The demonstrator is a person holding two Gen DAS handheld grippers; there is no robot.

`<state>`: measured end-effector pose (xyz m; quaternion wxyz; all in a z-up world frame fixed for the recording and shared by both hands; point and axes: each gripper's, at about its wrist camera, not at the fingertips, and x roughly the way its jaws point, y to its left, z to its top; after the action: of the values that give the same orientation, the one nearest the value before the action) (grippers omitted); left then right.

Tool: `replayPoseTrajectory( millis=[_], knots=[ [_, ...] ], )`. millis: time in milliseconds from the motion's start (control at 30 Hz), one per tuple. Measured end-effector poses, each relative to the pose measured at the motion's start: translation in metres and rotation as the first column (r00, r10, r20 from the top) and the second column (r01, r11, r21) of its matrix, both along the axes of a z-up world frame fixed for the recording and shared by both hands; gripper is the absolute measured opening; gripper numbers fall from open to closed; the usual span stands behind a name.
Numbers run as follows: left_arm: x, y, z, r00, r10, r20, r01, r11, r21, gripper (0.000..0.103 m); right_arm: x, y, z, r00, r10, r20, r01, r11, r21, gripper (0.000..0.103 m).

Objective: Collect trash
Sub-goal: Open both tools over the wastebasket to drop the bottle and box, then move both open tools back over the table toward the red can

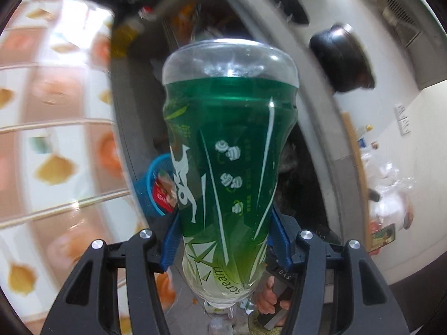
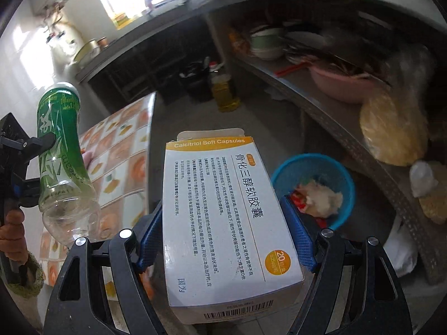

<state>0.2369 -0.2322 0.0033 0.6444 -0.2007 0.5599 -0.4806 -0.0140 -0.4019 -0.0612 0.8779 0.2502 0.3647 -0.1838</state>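
Observation:
My left gripper (image 1: 223, 240) is shut on a green-labelled empty plastic bottle (image 1: 229, 153), held in the air with its base pointing away. The same bottle (image 2: 60, 150) and left gripper (image 2: 33, 164) show at the left of the right wrist view. My right gripper (image 2: 223, 231) is shut on a white and orange medicine box (image 2: 223, 217) marked Calcitriol Soft Capsules. A blue trash basket (image 2: 339, 173) with wrappers and crumpled paper stands on the floor, just beyond and right of the box. In the left wrist view the basket (image 1: 145, 184) peeks out left of the bottle.
A table with an orange-patterned cloth (image 2: 123, 150) lies to the left. A concrete shelf (image 2: 321, 103) on the right holds a pink basin (image 2: 338, 83), bowls and bagged food (image 2: 391, 131). A yellow oil bottle (image 2: 223, 89) stands on the floor beyond.

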Motion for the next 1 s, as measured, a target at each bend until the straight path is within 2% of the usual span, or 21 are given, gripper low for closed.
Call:
replayPoseTrajectory(
  millis=[100,233,367,567,633,700,767,867,1000],
  knots=[
    [0.008,-0.054,-0.022,0.997,-0.070,-0.042,0.072,0.995,0.071,0.054,-0.020,-0.037,-0.031,0.992,-0.113,-0.056,0.116,0.992,0.051,0.073],
    [0.015,-0.114,-0.054,0.987,-0.138,-0.086,0.151,0.973,0.174,0.054,-0.026,-0.066,-0.074,0.977,-0.173,-0.125,0.188,0.975,0.116,0.073],
    [0.022,-0.172,-0.093,0.973,-0.178,-0.146,0.213,0.936,0.281,0.054,-0.015,-0.089,-0.111,0.963,-0.192,-0.188,0.224,0.961,0.164,0.073],
    [0.033,-0.244,-0.137,0.968,-0.201,-0.152,0.247,0.876,0.414,0.055,0.025,-0.132,-0.150,0.939,-0.224,-0.261,0.276,0.943,0.186,0.074],
    [0.035,-0.260,-0.144,0.967,-0.203,-0.152,0.250,0.864,0.437,0.055,0.039,-0.146,-0.162,0.933,-0.243,-0.266,0.295,0.939,0.179,0.075],
    [0.037,-0.274,-0.151,0.961,-0.225,-0.161,0.273,0.860,0.430,0.066,0.047,-0.154,-0.168,0.929,-0.259,-0.266,0.308,0.937,0.166,0.076],
    [0.035,-0.276,-0.147,0.967,-0.216,-0.136,0.254,0.868,0.426,0.073,0.054,-0.161,-0.178,0.917,-0.282,-0.283,0.328,0.936,0.129,0.080],
    [0.029,-0.273,-0.139,0.963,-0.234,-0.131,0.267,0.876,0.402,0.073,0.052,-0.160,-0.185,0.906,-0.297,-0.300,0.339,0.936,0.098,0.080],
    [0.025,-0.264,-0.114,0.964,-0.250,-0.084,0.263,0.883,0.390,0.073,0.040,-0.149,-0.183,0.906,-0.305,-0.294,0.340,0.937,0.074,0.080]
  ],
)
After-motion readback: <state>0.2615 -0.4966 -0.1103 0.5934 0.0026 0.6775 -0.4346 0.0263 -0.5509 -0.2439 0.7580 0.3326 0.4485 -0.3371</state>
